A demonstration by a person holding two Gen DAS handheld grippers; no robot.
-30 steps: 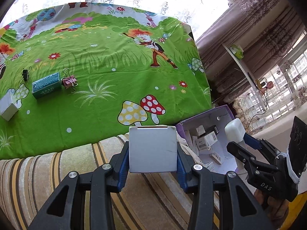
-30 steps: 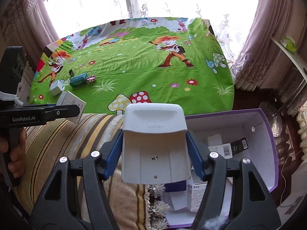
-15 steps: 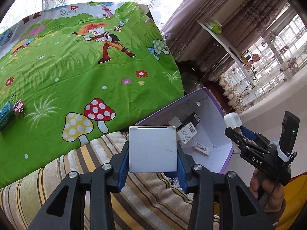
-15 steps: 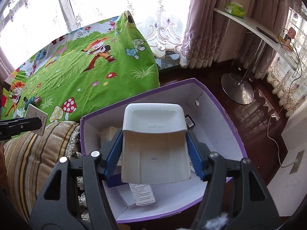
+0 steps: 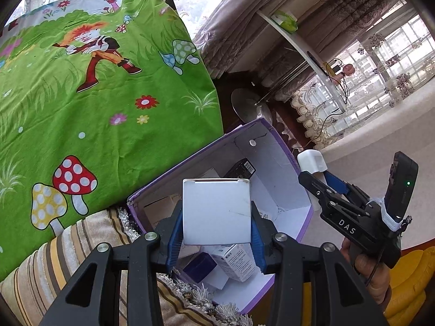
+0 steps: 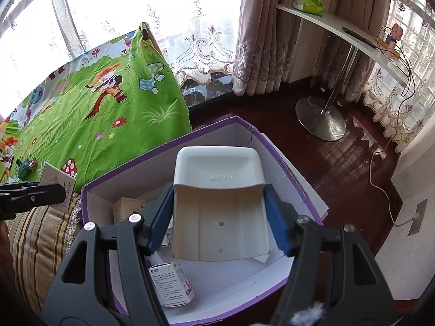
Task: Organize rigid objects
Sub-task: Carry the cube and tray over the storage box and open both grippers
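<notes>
My left gripper (image 5: 216, 226) is shut on a small white square box (image 5: 216, 212) and holds it over the near end of the purple cardboard box (image 5: 272, 133). My right gripper (image 6: 218, 218) is shut on a white plastic holder (image 6: 220, 203) and holds it above the same purple box (image 6: 163, 149). The right gripper also shows in the left wrist view (image 5: 315, 175) at the box's right rim. The left gripper with its white box (image 6: 58, 190) shows at the left edge of the right wrist view. Several small cartons (image 6: 172, 282) lie inside the purple box.
A green cartoon-print cloth (image 5: 95, 103) covers the table to the left, with a teal box and binder clips (image 6: 27, 164) on it far off. A striped cushion (image 5: 81, 244) lies beside the box. A stool base (image 6: 319, 119) stands on the dark floor behind.
Both grippers have swung right, from over the cushion and cloth to above the purple box, each still holding its object.
</notes>
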